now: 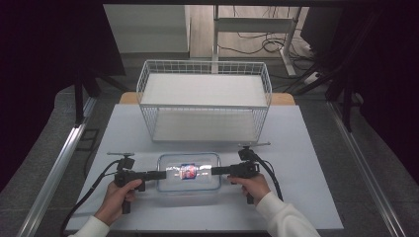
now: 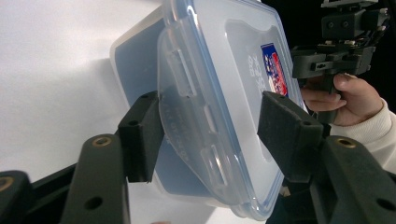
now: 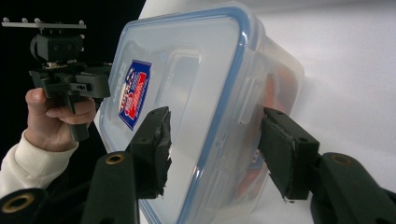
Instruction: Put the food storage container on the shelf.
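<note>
The left tongs (image 2: 210, 135) stood spread around the left end of the clear lidded container (image 1: 188, 172), one pad against the side latch, the other off the lid. The right tongs (image 3: 215, 149) straddled its right end, likewise not yet pinching (both pairs lay level, facing each other). The container sat on the white surface (image 1: 306, 148), near the person, with a wire basket (image 1: 205, 98) farther off behind it.

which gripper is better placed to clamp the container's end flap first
Left, narrowly. The left gripper has one pad touching the end flap of the plastic container on the table. The right gripper straddles its end with gaps on both sides.
</note>
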Motion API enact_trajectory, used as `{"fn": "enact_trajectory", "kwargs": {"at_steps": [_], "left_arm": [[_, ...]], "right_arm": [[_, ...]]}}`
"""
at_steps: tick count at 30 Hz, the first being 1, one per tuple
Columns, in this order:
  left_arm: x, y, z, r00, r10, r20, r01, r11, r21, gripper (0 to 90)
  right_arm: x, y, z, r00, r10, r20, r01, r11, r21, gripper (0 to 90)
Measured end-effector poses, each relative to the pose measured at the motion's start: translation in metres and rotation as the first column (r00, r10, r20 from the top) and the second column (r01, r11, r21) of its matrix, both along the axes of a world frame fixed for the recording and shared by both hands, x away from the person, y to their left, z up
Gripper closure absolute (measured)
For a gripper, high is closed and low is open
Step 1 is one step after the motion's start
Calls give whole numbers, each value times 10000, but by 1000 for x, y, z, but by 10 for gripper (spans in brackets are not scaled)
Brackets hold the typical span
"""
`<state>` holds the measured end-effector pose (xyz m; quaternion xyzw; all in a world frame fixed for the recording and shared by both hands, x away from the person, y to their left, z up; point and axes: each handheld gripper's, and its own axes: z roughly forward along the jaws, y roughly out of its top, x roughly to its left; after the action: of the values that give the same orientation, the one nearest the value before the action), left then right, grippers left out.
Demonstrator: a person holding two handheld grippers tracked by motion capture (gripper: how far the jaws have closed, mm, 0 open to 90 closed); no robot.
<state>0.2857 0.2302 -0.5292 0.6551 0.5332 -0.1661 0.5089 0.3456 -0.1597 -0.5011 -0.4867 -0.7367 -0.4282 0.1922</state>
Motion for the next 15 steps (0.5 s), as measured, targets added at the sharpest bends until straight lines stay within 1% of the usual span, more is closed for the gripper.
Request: {"fn": "enact_trajectory", "kwargs": {"at_steps": [5, 6, 15], "left_arm": [[-5, 0, 4, 9998, 153, 117, -153, 9999, 2, 460], [-6, 1, 6, 9997, 169, 173, -169, 9999, 16, 471], [-10, 0, 11, 9993, 183, 339, -186, 9998, 92, 494]], "right_arm": [[-4, -1, 4, 9999, -159, 29, 159, 9998, 72, 484], [-7, -1, 7, 9997, -203, 149, 203, 9998, 23, 491], [-12, -2, 12, 9992, -309, 271, 310, 9995, -29, 502]]}}
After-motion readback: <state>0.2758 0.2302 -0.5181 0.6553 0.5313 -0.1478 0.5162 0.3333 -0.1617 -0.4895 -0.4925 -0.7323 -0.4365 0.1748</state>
